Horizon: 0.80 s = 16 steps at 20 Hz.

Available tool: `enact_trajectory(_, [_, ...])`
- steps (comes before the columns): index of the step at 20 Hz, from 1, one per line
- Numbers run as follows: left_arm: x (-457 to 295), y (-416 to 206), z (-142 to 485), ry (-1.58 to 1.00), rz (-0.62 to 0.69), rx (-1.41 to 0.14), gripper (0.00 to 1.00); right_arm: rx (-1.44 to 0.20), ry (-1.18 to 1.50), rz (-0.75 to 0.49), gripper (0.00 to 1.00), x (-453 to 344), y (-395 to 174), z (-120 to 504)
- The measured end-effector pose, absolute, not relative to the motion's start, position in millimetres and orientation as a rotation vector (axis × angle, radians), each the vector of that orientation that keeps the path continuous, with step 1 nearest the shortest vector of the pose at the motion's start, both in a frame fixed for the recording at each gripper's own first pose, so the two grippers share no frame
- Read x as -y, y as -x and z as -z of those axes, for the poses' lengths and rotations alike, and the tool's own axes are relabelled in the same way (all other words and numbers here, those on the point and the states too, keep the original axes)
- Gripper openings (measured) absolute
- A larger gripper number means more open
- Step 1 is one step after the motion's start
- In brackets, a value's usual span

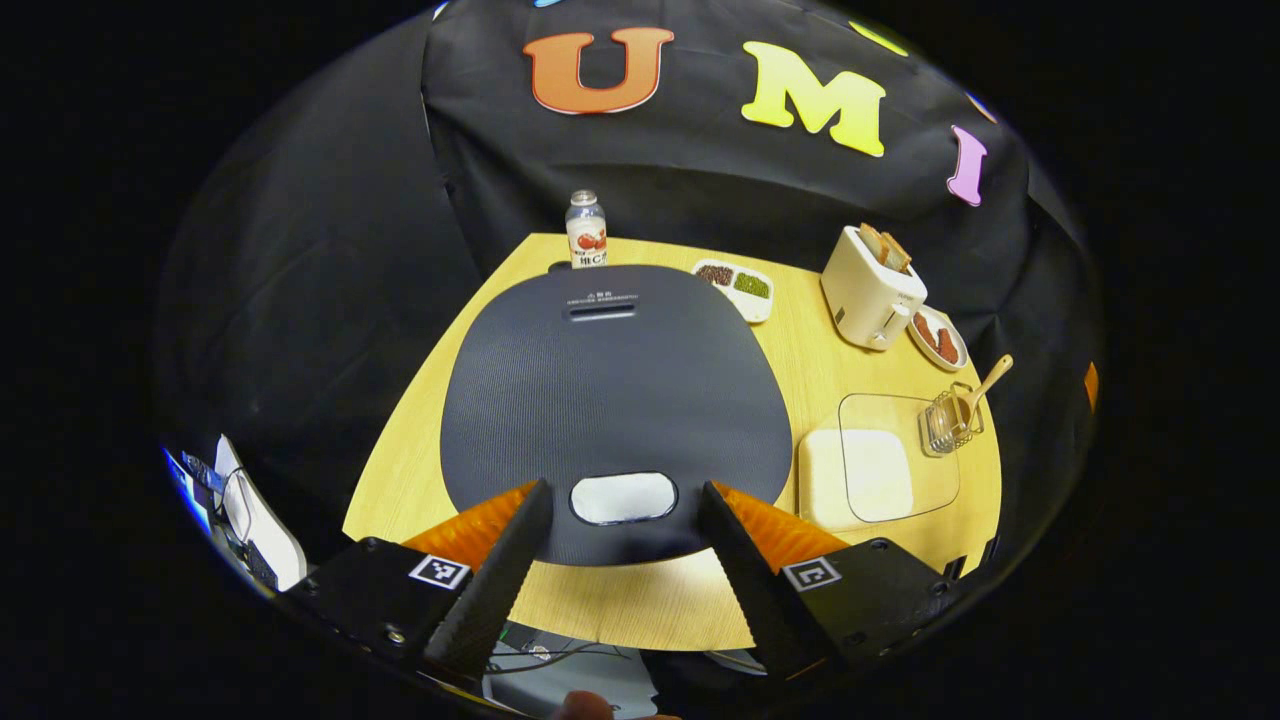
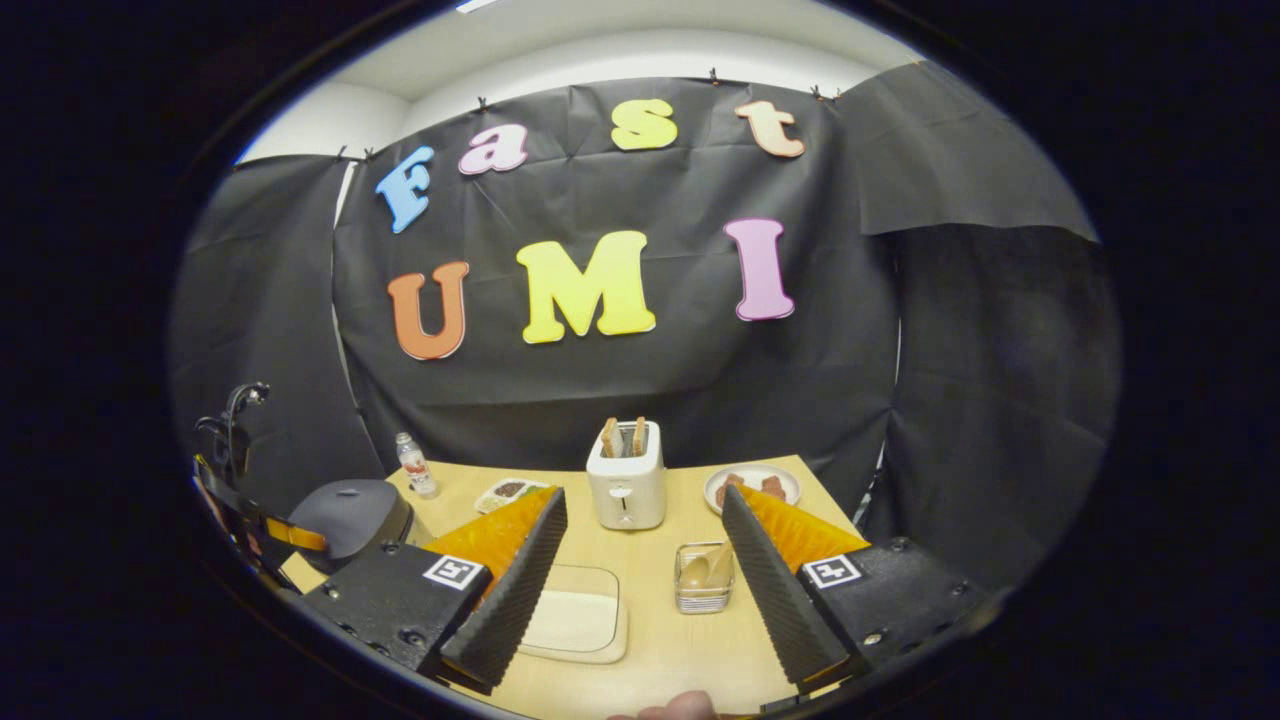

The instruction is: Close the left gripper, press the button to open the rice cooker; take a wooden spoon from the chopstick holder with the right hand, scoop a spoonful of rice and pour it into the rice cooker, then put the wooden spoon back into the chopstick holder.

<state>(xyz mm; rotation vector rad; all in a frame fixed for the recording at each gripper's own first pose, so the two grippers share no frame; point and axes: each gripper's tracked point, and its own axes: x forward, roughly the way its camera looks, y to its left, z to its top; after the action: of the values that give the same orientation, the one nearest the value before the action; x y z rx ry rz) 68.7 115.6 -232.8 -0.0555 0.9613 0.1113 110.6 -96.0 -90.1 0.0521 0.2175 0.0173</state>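
The rice cooker [image 1: 610, 400] has a dark closed lid and lies right under my left gripper [image 1: 625, 490]. Its pale oval button [image 1: 622, 505] shows between the two spread fingers, so this gripper is open and holds nothing. A wire chopstick holder [image 1: 948, 422] stands at the right with the wooden spoon [image 1: 988, 385] leaning out of it. A shallow box of white rice [image 1: 858, 476] lies beside it under a clear lid. My right gripper [image 2: 644, 494] hovers open above the table, with the holder [image 2: 703, 580] and spoon [image 2: 696, 570] between its fingers farther off. The cooker [image 2: 350, 515] sits at the left.
A white toaster [image 2: 627, 482] with bread stands at the back, with a plate of food [image 2: 752, 485] to its right. A small bottle [image 1: 586, 230] and a divided tray of beans [image 1: 735, 285] stand behind the cooker. The table edge [image 1: 620, 610] runs near my left fingers.
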Motion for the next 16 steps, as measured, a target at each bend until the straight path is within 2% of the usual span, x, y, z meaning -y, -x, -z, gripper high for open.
enact_trajectory(6, [-117,-72,232,0.053,-0.126,-0.963,0.99,-0.25,-0.077,-0.059,1.0,99,-135,104])
enact_trajectory(12, [-116,-69,232,0.096,-0.203,-1.001,0.99,-0.266,-0.077,-0.094,0.99,104,-160,113])
enact_trajectory(16, [-118,-71,228,0.092,-0.22,-0.933,0.99,-0.252,-0.082,-0.114,1.0,100,-151,107])
